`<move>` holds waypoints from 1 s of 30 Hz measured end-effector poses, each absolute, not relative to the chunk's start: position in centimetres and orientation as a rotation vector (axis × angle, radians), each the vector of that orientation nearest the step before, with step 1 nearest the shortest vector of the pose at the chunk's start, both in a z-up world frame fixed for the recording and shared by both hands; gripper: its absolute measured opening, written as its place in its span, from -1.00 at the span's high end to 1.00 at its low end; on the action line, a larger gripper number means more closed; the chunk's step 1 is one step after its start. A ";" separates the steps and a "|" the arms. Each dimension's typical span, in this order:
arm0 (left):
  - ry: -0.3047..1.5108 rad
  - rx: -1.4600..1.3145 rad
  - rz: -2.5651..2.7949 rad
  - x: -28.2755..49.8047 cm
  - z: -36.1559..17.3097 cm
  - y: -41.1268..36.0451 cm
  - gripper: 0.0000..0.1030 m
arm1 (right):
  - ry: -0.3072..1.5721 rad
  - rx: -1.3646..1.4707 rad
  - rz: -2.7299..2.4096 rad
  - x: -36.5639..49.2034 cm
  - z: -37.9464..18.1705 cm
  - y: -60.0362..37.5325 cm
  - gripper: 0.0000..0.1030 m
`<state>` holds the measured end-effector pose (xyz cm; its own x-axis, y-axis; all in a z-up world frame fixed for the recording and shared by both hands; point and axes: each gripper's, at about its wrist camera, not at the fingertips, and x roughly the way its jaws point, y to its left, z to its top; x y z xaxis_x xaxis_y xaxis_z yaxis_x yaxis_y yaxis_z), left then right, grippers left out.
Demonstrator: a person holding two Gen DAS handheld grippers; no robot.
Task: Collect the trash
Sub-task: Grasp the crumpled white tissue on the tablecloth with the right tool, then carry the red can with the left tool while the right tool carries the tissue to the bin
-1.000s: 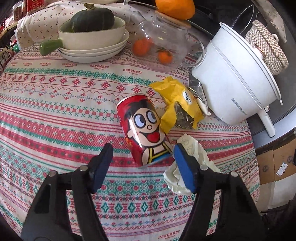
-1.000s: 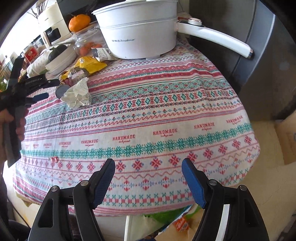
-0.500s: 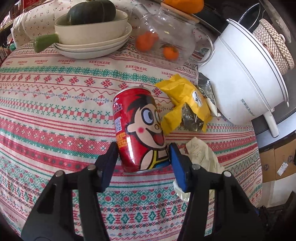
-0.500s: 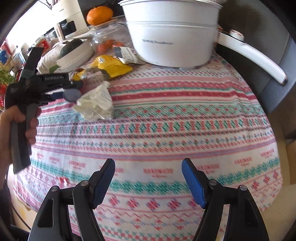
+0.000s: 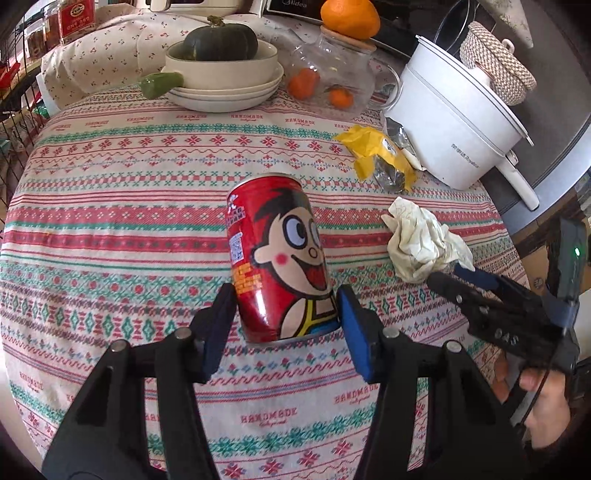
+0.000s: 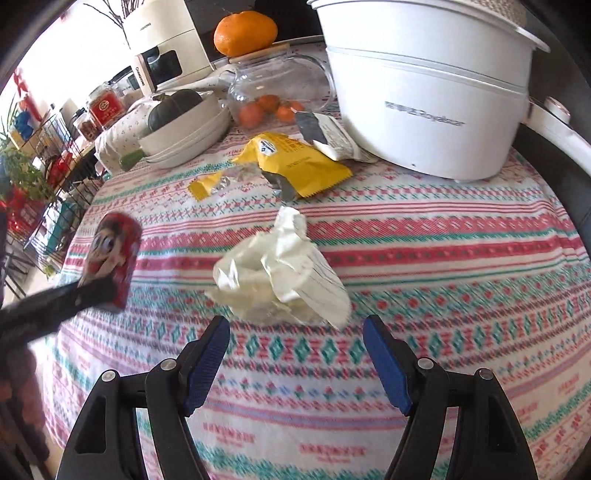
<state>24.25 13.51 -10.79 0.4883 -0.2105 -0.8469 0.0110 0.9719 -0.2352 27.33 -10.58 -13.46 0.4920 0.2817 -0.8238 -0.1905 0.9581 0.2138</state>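
Your left gripper [image 5: 286,314] pinches the red can [image 5: 279,254] between its jaws; carry it away. Your right gripper [image 6: 295,354], jaws spread, must advance around the crumpled paper [image 6: 280,269].

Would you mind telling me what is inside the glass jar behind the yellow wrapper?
Inside the glass jar, small orange fruits show low through the wall, about three. A larger orange sits on its lid. Any more behind them cannot be seen.

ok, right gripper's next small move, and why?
Probably ease the right gripper forward until its open fingers straddle the crumpled paper, then close. The wad lies just ahead of the fingertips, not between them, while the left gripper is already shut on the red can.
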 end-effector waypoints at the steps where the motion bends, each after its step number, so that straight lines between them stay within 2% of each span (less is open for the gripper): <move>1: 1.052 -0.202 -0.136 23.9 -10.9 13.1 -0.11 | 1.021 0.111 0.288 27.8 -13.7 -10.1 -0.47; 7: 1.044 -0.191 -0.133 22.1 -11.3 13.5 -0.11 | 1.021 0.165 0.280 29.9 -15.0 -8.7 -0.45; 13: 1.031 -0.162 -0.132 20.7 -10.7 13.4 -0.11 | 0.979 0.146 0.294 29.4 -14.9 -8.3 -0.10; 15: 1.021 -0.153 -0.136 20.1 -10.2 13.1 -0.11 | 0.982 0.143 0.301 28.8 -14.5 -8.6 -0.06; 30: 0.942 -0.073 -0.220 14.0 -5.2 7.8 -0.11 | 0.916 0.128 0.322 18.9 -6.9 -14.4 -0.04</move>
